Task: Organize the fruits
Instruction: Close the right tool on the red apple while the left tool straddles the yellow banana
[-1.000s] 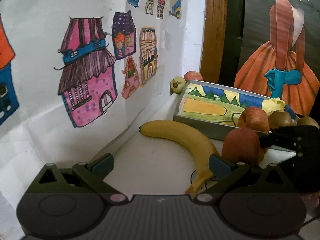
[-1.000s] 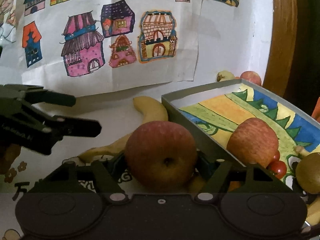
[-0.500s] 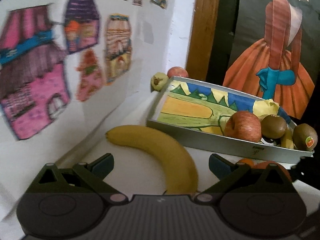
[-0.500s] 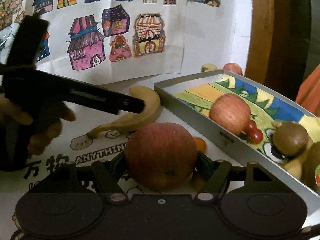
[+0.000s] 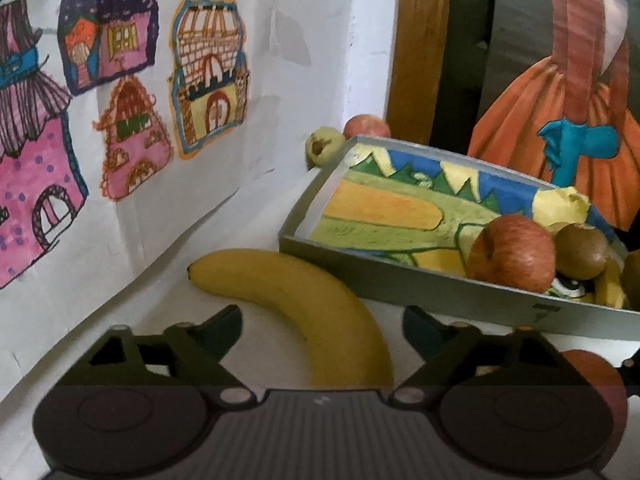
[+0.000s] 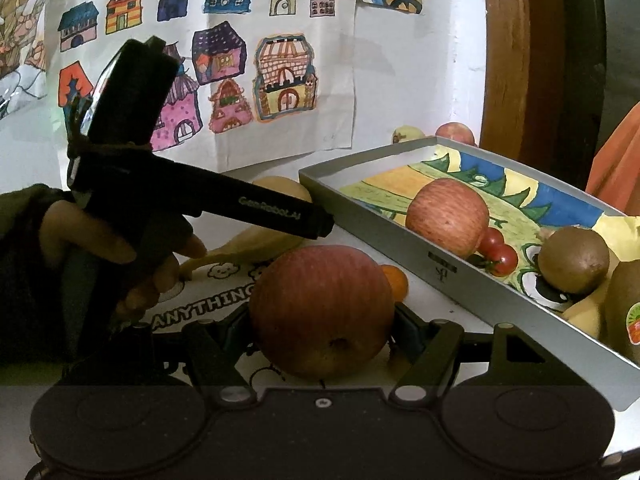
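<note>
From the left wrist camera, the left gripper (image 5: pixel 322 326) stands spread wide and grasps nothing, with the banana (image 5: pixel 304 304) lying on the white table (image 5: pixel 160 312) between its two fingers and curving away toward the wall. Just beyond the banana sits the grey tray (image 5: pixel 440 292), its floor a painted landscape, holding an apple (image 5: pixel 514 254) and a kiwi (image 5: pixel 581 251). Two more fruits lie behind the tray in the corner, under a wall of house drawings (image 5: pixel 120 100).

From the right wrist camera, the right gripper (image 6: pixel 320 332) is clenched on a red apple (image 6: pixel 322 312), held just beside the tray's near wall (image 6: pixel 440 264). This view alone shows cherry tomatoes (image 6: pixel 498 250) in the tray, a small orange fruit (image 6: pixel 395 280) behind the held apple, and the hand (image 6: pixel 120 256) gripping the left tool.
</note>
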`<state>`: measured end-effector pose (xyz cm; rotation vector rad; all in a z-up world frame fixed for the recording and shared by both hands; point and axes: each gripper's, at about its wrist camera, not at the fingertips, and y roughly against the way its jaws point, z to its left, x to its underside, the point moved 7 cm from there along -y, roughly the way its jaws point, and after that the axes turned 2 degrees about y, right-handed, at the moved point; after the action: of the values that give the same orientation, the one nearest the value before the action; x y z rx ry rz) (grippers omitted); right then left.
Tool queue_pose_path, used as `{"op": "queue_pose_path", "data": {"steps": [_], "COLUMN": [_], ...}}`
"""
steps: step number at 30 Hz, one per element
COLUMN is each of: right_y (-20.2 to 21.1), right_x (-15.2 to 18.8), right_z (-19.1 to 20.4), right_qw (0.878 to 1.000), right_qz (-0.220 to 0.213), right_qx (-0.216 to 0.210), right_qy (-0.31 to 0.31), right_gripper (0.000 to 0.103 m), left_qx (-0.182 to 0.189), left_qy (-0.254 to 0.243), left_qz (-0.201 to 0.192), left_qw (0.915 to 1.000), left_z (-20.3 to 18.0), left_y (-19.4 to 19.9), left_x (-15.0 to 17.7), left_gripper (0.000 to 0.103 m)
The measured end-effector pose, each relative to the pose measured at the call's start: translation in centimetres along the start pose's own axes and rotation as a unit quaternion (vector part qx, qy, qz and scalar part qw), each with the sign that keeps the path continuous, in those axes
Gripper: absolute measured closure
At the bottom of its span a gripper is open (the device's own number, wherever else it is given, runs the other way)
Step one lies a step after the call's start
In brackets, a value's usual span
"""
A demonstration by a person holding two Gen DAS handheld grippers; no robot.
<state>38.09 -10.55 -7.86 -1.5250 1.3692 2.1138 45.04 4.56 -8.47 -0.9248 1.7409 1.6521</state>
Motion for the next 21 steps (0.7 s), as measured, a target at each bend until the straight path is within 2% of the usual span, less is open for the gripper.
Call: {"op": "queue_pose_path", "data": {"steps": [8,13,18,21], "right_y": [-0.1,-0.1,0.1,0.3], "right_x": [0.0,0.0,0.0,0.1], "right_z": [0.1,0.1,0.2,0.3], "right_qw": [1.000,1.000,1.000,1.000], "right_qz": [-0.002,-0.001,0.003,0.005], "right_qx": [0.000,0.000,0.002,0.001], "right_qy": [-0.001,0.000,0.001,0.002], "right_gripper": [0.029,0.029,0.029,0.029], "left_qx": [0.011,0.013,0.026,0.032], "left_qy": [-0.004,0.001,-0.001,-0.006], "left_qz": [0.004,0.006,0.010,0.013], "left_qw": [0.9999,0.9999,0.9996,0.9994], "left_z": [-0.3,-0.2,0.0,0.1], "left_y": [-0.3,0.3,1.6,2.5], "left_x": [0.1,0.3,1.2,1.8], "left_gripper": [0.043,0.049,0.060,0.062]}}
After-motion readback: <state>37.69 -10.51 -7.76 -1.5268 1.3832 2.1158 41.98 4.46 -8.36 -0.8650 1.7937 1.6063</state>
